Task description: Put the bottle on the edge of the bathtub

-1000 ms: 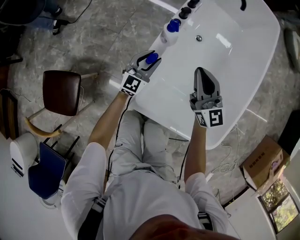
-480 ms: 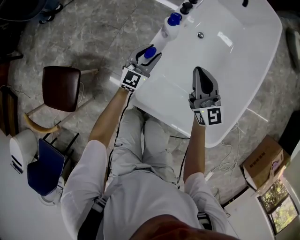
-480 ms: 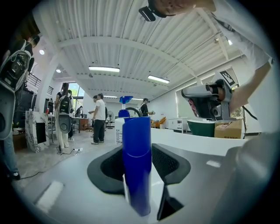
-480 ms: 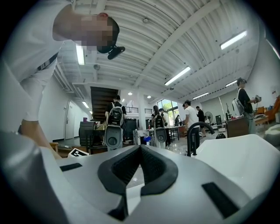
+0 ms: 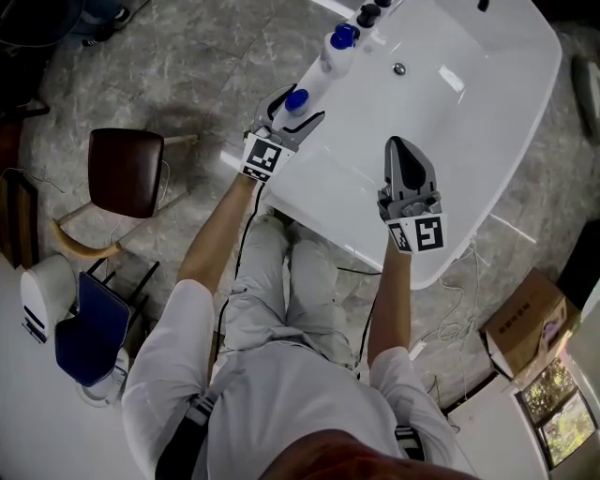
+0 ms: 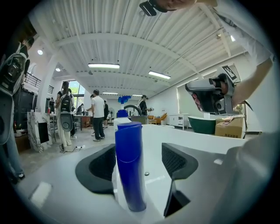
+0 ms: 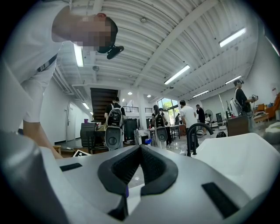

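A white bottle with a blue cap [image 5: 296, 98] stands upright on the left rim of the white bathtub [image 5: 314, 187]. My left gripper [image 5: 298, 106] is around it, and its jaws have just been opening. In the left gripper view the blue cap [image 6: 130, 162] stands between the spread pads, close to the left pad, with a clear gap to the right pad [image 6: 175, 159]. My right gripper [image 5: 405, 142] hovers over the tub's near end, shut with nothing in it. In the right gripper view its tips [image 7: 140, 148] meet.
Another blue-capped bottle [image 5: 341, 39] and dark-capped ones [image 5: 367, 16] stand farther along the same rim. A drain [image 5: 398, 68] lies in the tub, a black faucet [image 7: 192, 135] at its end. A brown chair [image 5: 124, 176] stands left, a cardboard box [image 5: 527, 323] right.
The left gripper's jaws have spread apart off the blue-capped bottle, which stays standing on the rim. The right gripper stays shut over the tub.
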The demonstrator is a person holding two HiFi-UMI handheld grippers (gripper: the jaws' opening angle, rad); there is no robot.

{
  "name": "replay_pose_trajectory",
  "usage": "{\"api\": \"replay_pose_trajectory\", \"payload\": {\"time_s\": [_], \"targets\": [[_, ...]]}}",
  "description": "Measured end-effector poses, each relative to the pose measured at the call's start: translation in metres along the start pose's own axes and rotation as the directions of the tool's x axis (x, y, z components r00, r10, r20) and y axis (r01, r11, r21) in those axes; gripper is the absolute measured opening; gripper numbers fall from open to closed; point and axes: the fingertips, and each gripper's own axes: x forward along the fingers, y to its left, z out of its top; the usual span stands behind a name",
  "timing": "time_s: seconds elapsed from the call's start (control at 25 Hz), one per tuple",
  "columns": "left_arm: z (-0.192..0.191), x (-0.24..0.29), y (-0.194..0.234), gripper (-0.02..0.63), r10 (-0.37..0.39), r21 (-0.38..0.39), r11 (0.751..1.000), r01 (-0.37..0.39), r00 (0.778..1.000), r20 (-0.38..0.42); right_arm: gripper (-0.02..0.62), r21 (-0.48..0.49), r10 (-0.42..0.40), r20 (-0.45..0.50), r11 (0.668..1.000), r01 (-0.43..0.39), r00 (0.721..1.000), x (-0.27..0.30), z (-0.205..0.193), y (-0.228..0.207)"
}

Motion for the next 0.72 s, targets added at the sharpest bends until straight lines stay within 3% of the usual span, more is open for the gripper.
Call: {"api": "replay_pose_trajectory", "payload": {"time_s": [0.2,0.4,0.52,0.72], "targets": [[0.016,-0.005,0.007,0.397,0.018,-0.015,1.0,-0.017,1.0,0.003,0.002,-0.003,-0.001,-0.008,1.0,0.001,1.0,-0.004,0.016,0.002],[0.046,-0.016,0.008,0.4,0.022,-0.008,1.0,-0.022,1.0,0.006,0.0,-0.042,-0.016,-0.018,0.999,0.015,1.0,-0.012,0.044,0.011],[0.068,-0.022,0.006,0.374,0.024,-0.001,1.0,-0.024,1.0,0.011,0.0,-0.07,-0.026,-0.016,0.997,0.024,1.0,-0.016,0.068,0.014],[0.118,-0.038,0.001,0.241,0.043,0.019,0.999,-0.044,0.999,0.033,0.0,-0.097,-0.022,0.001,0.995,0.022,1.0,-0.026,0.116,0.023]]}}
